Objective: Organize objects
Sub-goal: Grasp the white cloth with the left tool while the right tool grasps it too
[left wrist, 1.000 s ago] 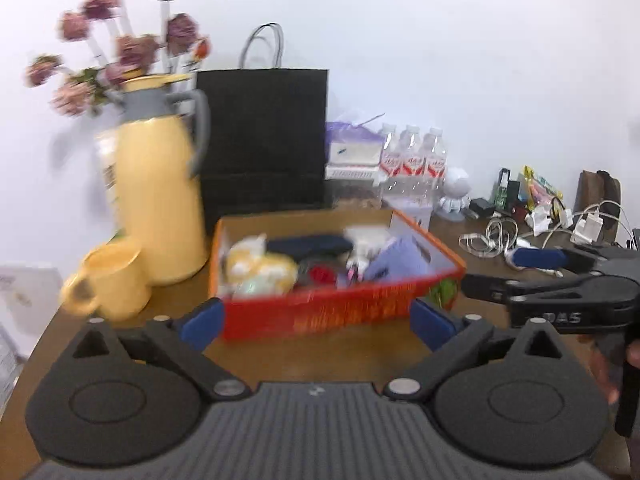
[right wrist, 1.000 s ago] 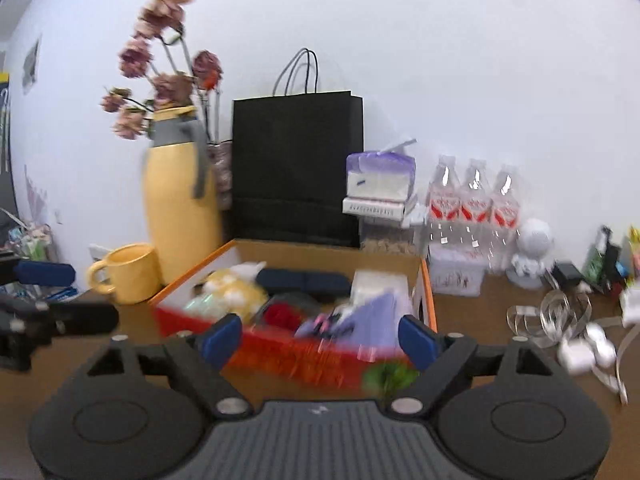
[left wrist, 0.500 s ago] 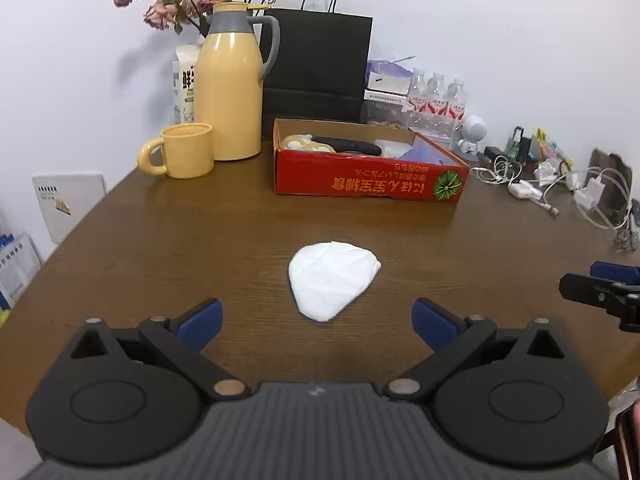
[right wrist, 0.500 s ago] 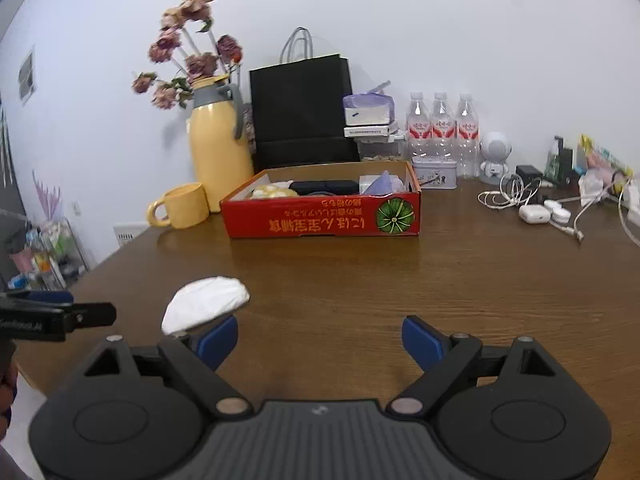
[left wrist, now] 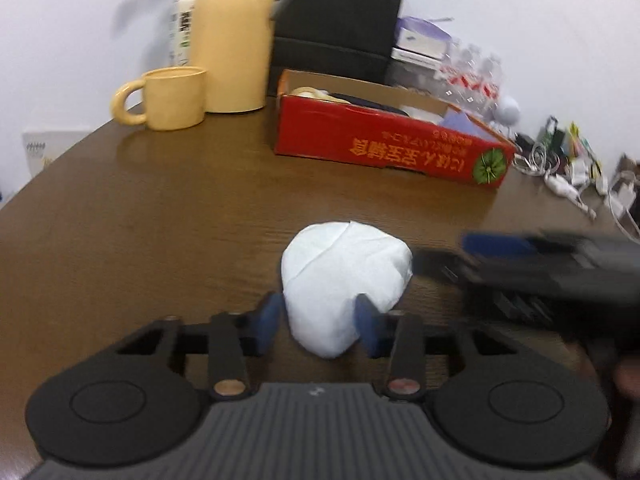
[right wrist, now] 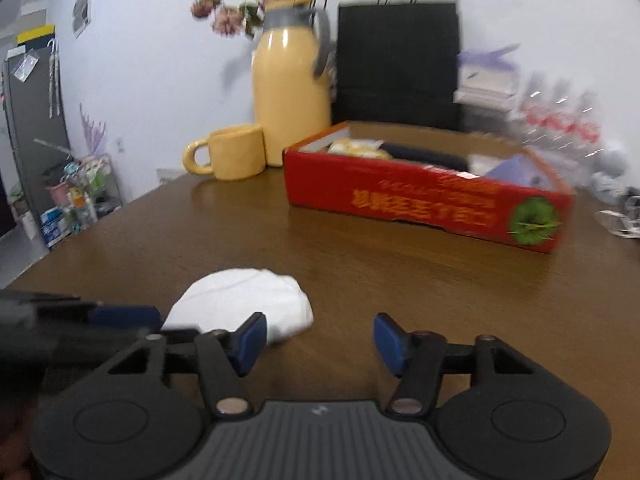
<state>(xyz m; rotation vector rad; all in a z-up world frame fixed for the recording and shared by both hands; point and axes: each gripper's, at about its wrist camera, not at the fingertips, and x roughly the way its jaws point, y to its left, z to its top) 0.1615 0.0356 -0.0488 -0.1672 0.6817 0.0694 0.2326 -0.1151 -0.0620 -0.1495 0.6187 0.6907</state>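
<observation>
A white crumpled cloth bundle (left wrist: 344, 264) lies on the brown table (left wrist: 160, 220), in front of a red cardboard box (left wrist: 384, 148) that holds several items. My left gripper (left wrist: 318, 322) is low over the table. Its jaws are closing, and the blue pads touch both sides of the bundle's near end. In the right wrist view, the bundle (right wrist: 244, 300) sits just left of and beyond my right gripper (right wrist: 320, 340), whose jaws are closing with only bare table between them. The right gripper's blurred fingers (left wrist: 500, 248) reach in beside the bundle's right edge.
A yellow mug (left wrist: 168, 98) and a yellow jug (left wrist: 232, 36) stand at the back left, with a black paper bag (left wrist: 340, 12) behind the box. Water bottles (right wrist: 560, 120) and tangled cables and chargers (left wrist: 568, 176) crowd the back right. The table's curved edge runs down the left.
Both grippers came down and forward to the white bundle. The left jaws narrowed from wide apart to around it. The right gripper swung in from the right and its jaws narrowed.
</observation>
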